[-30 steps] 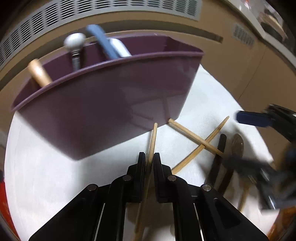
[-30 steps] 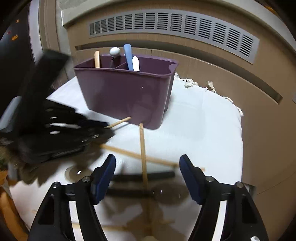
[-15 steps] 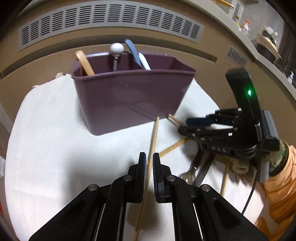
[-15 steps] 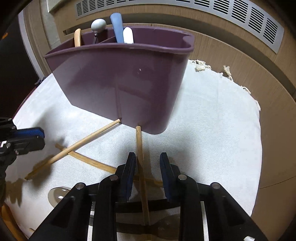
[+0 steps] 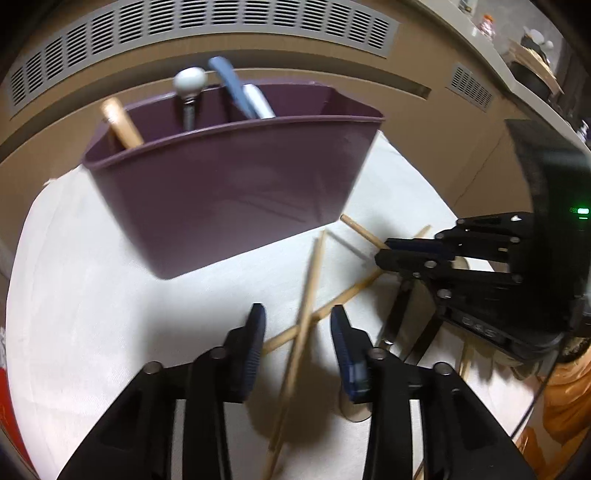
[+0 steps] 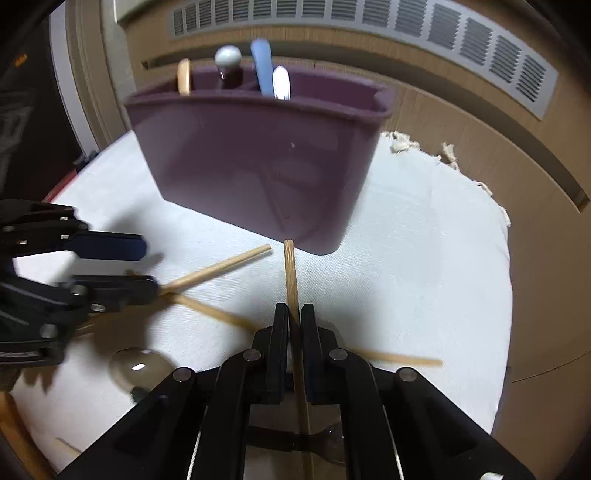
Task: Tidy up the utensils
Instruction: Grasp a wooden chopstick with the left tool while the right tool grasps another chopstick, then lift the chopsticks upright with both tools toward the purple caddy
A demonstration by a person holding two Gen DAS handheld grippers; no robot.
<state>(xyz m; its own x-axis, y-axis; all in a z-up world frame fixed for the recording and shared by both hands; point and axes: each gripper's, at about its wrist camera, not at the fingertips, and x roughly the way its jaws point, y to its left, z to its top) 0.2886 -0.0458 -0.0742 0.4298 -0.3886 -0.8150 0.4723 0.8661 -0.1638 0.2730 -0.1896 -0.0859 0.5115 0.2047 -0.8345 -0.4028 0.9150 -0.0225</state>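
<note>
A purple utensil caddy (image 5: pixel 236 177) stands on a white cloth, also in the right wrist view (image 6: pixel 258 162). It holds a wooden handle, a white-knobbed tool and blue and white handles. My left gripper (image 5: pixel 297 325) is open, with a wooden chopstick (image 5: pixel 308 295) lying loose between its fingers, crossed over another chopstick (image 5: pixel 343 295). My right gripper (image 6: pixel 293 314) is shut on a chopstick (image 6: pixel 290 273) whose tip points at the caddy's base. The right gripper also shows in the left wrist view (image 5: pixel 413 254), and the left gripper in the right wrist view (image 6: pixel 110 266).
More chopsticks (image 6: pixel 221 269), a spoon (image 6: pixel 136 369) and dark-handled cutlery (image 5: pixel 399 314) lie scattered on the white cloth (image 6: pixel 424 258). A wooden wall with vent grilles (image 6: pixel 406 29) curves behind the caddy. The cloth's fringed edge (image 6: pixel 447 151) is at the right.
My left gripper has opened and released its chopstick, which now lies on the cloth. My right gripper has closed on its chopstick and lifted slightly.
</note>
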